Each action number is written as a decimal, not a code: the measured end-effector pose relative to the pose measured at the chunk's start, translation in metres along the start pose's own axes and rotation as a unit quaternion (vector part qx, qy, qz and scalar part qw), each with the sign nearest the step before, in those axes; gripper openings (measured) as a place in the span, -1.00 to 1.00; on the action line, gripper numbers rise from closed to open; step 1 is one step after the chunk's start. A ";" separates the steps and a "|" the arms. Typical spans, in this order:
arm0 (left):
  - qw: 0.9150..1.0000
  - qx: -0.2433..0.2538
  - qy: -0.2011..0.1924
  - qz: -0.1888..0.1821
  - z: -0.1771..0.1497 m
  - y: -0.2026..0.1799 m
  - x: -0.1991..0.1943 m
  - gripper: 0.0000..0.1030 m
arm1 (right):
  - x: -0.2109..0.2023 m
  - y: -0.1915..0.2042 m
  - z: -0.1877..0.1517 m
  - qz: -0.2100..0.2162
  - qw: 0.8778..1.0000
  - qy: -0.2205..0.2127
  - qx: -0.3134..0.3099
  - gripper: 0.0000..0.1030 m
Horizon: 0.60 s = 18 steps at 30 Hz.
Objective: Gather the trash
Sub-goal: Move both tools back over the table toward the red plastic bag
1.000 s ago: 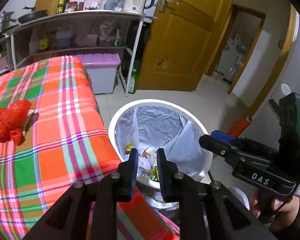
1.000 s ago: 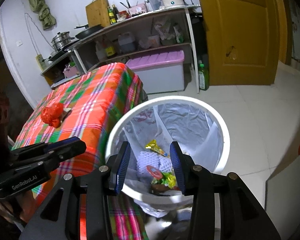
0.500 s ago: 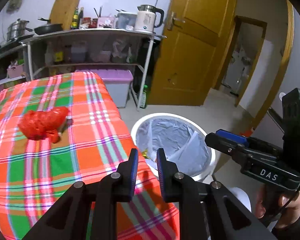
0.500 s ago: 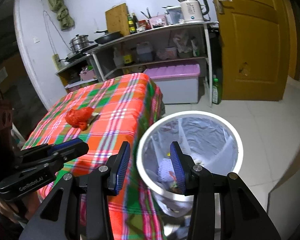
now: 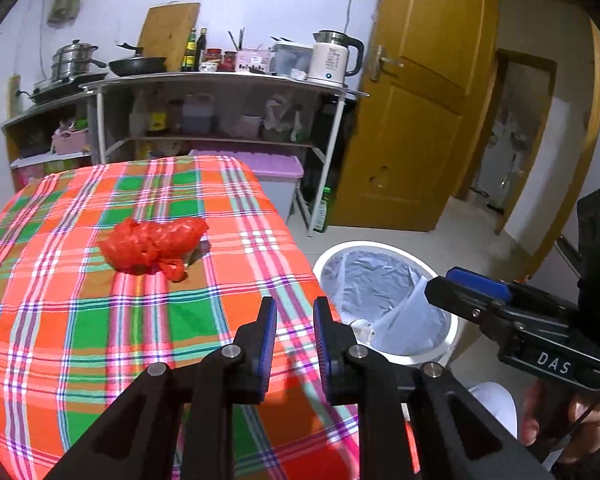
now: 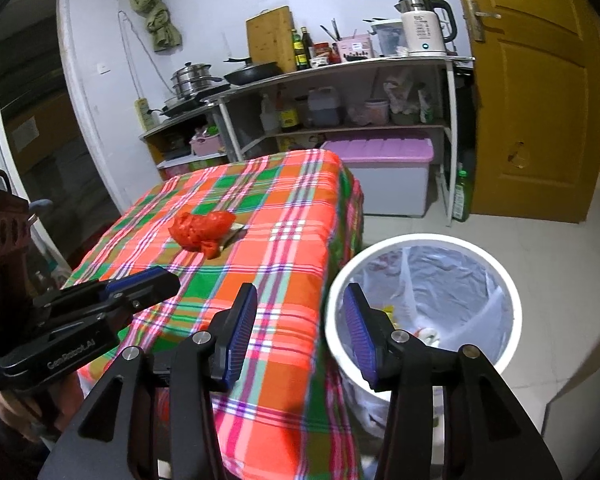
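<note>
A crumpled red plastic bag (image 5: 152, 248) lies on the plaid tablecloth (image 5: 100, 328), far of my left gripper (image 5: 294, 312); it also shows in the right wrist view (image 6: 204, 228). My left gripper is open with a narrow gap and empty, above the table's near right part. My right gripper (image 6: 300, 304) is open wide and empty, over the table corner beside the white trash bin (image 6: 500, 280), which holds a liner and several scraps. The bin also shows in the left wrist view (image 5: 452, 332).
A metal shelf rack (image 5: 220, 80) with a kettle, pan, pots and bottles stands behind the table. A purple-lidded storage box (image 6: 380, 168) sits under it. A wooden door (image 5: 420, 120) is at the right. A green bottle (image 6: 462, 196) stands on the floor.
Both grippers have pulled back and up from over the bin and swung left toward the table. The red bag now sits nearer the middle of both views.
</note>
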<state>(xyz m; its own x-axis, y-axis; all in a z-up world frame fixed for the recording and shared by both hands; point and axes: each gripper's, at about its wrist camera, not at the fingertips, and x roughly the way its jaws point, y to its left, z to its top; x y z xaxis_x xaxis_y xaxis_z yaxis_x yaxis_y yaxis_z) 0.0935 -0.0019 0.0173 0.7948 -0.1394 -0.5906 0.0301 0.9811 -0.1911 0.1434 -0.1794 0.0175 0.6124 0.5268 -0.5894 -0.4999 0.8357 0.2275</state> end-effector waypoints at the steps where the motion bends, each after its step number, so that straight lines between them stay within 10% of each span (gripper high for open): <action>1: 1.000 -0.002 0.000 0.002 -0.001 0.002 -0.001 -0.65 | 0.001 0.002 0.000 0.001 1.000 0.001 -0.002 -0.10; 18: 0.999 -0.041 -0.001 0.034 -0.009 0.047 -0.007 -0.65 | 0.028 0.031 0.002 0.022 0.999 0.026 -0.028 -0.09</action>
<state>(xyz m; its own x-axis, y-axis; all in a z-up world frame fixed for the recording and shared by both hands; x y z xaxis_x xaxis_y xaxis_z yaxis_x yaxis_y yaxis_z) 0.0841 0.0437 0.0056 0.7949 -0.0726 -0.6024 -0.0730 0.9742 -0.2138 0.1464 -0.1380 0.0097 0.5573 0.5532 -0.6192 -0.5598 0.8011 0.2118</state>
